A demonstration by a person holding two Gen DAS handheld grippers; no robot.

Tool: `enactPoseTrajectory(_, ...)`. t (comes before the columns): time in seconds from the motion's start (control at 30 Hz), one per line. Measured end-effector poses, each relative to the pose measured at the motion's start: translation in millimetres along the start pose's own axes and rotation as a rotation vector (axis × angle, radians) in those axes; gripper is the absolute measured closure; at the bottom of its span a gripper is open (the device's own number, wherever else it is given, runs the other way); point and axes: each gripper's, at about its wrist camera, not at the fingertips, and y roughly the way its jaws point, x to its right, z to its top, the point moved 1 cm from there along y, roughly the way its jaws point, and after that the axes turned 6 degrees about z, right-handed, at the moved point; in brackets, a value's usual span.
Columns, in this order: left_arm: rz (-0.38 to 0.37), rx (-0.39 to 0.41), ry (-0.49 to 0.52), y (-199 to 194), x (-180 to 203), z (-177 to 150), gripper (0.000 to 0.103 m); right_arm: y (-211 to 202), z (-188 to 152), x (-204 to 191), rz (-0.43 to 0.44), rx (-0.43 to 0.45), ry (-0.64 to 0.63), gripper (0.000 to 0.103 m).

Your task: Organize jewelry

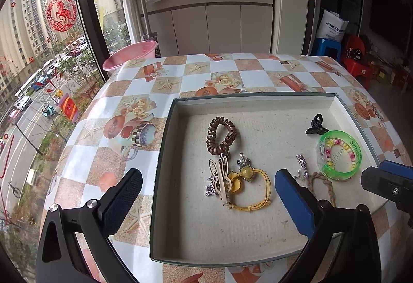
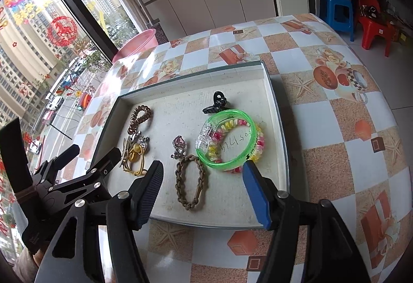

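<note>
Checkered oilcloth printed with starfish, roses and gift boxes covers the round table, which stands beside a tall window, one pink basin just past its far edge. One shallow grey-rimmed tray sits on the cloth and holds all the jewelry. From left to right in the left wrist view: one brown coil hair tie; below it a touching cluster of one cream rabbit-shaped clip, one yellow elastic hair tie with a yellow bead, and silver sparkly pieces whose number I cannot tell; then one silver clip, one braided brown cord loop, one black claw clip, and one translucent green bangle lying over one pink-and-yellow coil tie. The left gripper hovers over the tray's near left part, its two fingers spread wide apart with nothing between them. The right gripper hangs above the tray's near edge, fingers likewise wide apart and empty, the braided loop between them and its blue pad just beside the bangle.
</note>
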Motion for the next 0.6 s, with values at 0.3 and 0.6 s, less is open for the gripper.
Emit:
enactPoseTrajectory(0.3,0.047,-0.001,0.006,-16.5,-12.9,-20.0,0.000,-2.9,-9.7,-7.4,-0.061,0.019,-0.029,0.000)
enactPoseTrajectory(0.6,0.022,-0.012,-0.018,-34.2,-18.6,-42.6,0.000,-5.0,-30.4,-18.0,-0.128,-0.012,-0.090,0.000)
